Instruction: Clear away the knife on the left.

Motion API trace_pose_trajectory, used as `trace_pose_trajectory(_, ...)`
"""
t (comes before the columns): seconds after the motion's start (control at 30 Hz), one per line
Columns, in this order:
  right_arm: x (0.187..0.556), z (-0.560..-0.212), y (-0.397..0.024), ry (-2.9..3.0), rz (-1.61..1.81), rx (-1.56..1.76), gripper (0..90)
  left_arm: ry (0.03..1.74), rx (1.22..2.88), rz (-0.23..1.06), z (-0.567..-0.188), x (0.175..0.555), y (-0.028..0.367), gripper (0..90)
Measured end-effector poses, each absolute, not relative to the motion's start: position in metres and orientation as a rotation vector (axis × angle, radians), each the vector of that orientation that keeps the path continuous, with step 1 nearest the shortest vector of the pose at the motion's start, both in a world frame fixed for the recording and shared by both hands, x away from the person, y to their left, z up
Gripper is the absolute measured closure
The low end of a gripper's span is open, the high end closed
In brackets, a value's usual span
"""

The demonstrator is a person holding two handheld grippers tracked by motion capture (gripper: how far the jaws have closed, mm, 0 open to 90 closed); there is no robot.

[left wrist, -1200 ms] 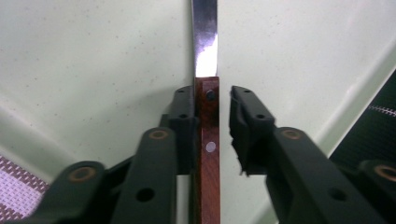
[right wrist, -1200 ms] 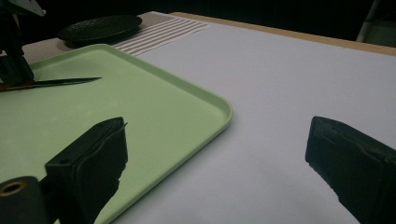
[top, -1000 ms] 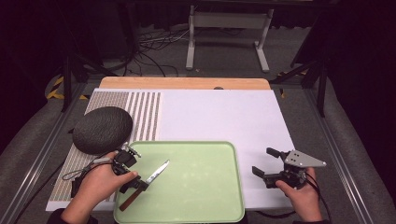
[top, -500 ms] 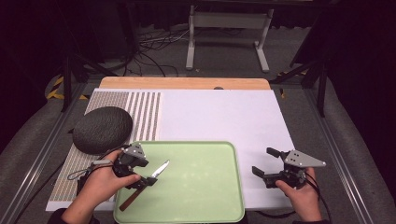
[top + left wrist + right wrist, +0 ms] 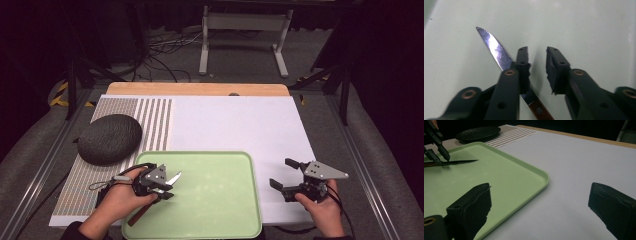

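Hovering low over the near-left part of the green tray (image 5: 220, 165), the left hand-held gripper (image 5: 537, 61) has just been closing its jaws over the knife (image 5: 495, 48), yet a clear gap remains between them; the knife runs under the left jaw rather than squarely between the pads, so I judge the grip not yet made. The knife lies flat on the tray, its serrated blade pointing away from the person and its wooden handle (image 5: 539, 111) toward the tray's near edge. By my reading, the pickup is at its very start: the approach is done, while centring on the knife, clamping, lifting and whatever follows are left. The right hand-held gripper (image 5: 289, 176) rests on the white tabletop (image 5: 235, 120) right of the tray, jaws wide apart and holding nothing. Farther out, a dark round mat (image 5: 110, 138) sits on the striped cloth (image 5: 155, 122) at the left. Much of the knife's middle is hidden behind the left jaw, the handle's end is cut off in the left gripper view, and whether either pad already touches the blade is hard to tell
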State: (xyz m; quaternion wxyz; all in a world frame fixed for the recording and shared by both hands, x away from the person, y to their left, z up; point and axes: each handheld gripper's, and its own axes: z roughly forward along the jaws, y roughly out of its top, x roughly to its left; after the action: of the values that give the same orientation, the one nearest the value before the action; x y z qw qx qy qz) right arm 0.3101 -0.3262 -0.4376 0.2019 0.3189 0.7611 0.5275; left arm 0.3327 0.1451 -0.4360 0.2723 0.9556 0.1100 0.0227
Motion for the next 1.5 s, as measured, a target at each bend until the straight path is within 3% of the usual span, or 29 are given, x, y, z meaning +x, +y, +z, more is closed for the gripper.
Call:
trace_pose_trajectory(0.1,0.31,-0.438,-0.326,2.127,1.471,0.89,5.4,0.282,2.608,0.06,-0.437,0.332,0.143,85.0)
trace_pose_trajectory(0.3,0.31,-0.438,-0.326,2.128,1.471,0.889,5.4,0.291,2.671,0.058,-0.441,0.334,0.145,89.9)
trace_pose_trajectory(1.5,0.31,-0.438,-0.326,2.137,1.473,0.888,5.3,0.293,2.715,0.029,-0.442,0.318,0.173,88.9)
